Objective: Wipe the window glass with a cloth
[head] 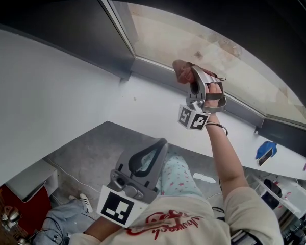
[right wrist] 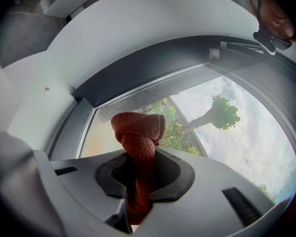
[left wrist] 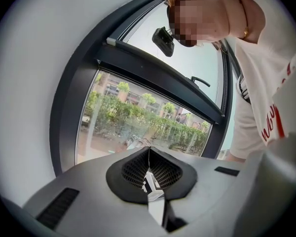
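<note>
My right gripper [head: 189, 78] is raised at arm's length toward the window glass [head: 214, 55] and is shut on a reddish-brown cloth [head: 182, 70]. In the right gripper view the bunched cloth [right wrist: 138, 132] sticks out past the jaws, close in front of the glass [right wrist: 227, 132] near its dark lower frame [right wrist: 138, 78]. My left gripper [head: 153, 152] hangs low by my body, shut with nothing between its jaws. The left gripper view looks along those shut jaws at the lower pane [left wrist: 138, 120] from a distance.
A white wall [head: 51, 96] runs under the dark window frame [head: 117, 50]. A window handle [left wrist: 200, 81] sits on the upper sash. A blue object [head: 265, 150] lies on the sill at right. Grey floor [head: 92, 152], a red box [head: 25, 203] and shoes are below.
</note>
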### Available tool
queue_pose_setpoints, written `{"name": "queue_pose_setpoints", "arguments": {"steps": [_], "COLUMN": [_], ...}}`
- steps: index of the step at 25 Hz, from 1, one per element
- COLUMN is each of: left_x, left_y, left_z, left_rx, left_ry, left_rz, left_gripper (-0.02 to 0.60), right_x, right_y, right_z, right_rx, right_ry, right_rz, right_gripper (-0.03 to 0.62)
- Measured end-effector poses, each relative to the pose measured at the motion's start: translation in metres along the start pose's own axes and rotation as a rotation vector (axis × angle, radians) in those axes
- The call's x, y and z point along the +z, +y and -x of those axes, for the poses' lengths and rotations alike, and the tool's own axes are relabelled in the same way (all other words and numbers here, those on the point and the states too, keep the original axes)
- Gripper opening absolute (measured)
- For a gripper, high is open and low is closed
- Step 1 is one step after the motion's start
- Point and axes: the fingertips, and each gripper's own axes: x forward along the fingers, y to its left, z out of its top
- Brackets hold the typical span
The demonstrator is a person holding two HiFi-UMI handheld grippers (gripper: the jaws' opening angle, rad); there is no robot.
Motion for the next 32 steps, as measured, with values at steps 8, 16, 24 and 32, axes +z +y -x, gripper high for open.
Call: {"name": "queue_pose_setpoints", "arguments": {"steps": [8,16,24,32], "left_x": [0.001,-0.004,0.000,-0.005], "left_y": [0.006,0.014,0.022,0.032], "left_z": [0.002,0.008,0.010,0.011], "left_rx": [0.009,0.029,0.056,0.066], "left_ry": [-0.002,0.005,0.003,0.003], "left_rz": [0.007,0.012,0.020,0.034], "left_gripper": [0.021,0.021,0.021,0.021], "right_x": [-0.004,-0.013,-0.019,-0.027], "right_y": [0.024,0.054,0.074,0.116], "right_z": [-0.007,-0.012,-0.020,-0.031], "right_rx": [0.043,0.089,0.123,0.200], "right_ry": [0.020,0.044,0.079,0.127], "right_rz": [0.013,0.028,0.024,0.031], "right_gripper": [0.072,0.072,0.072,0.072]}}
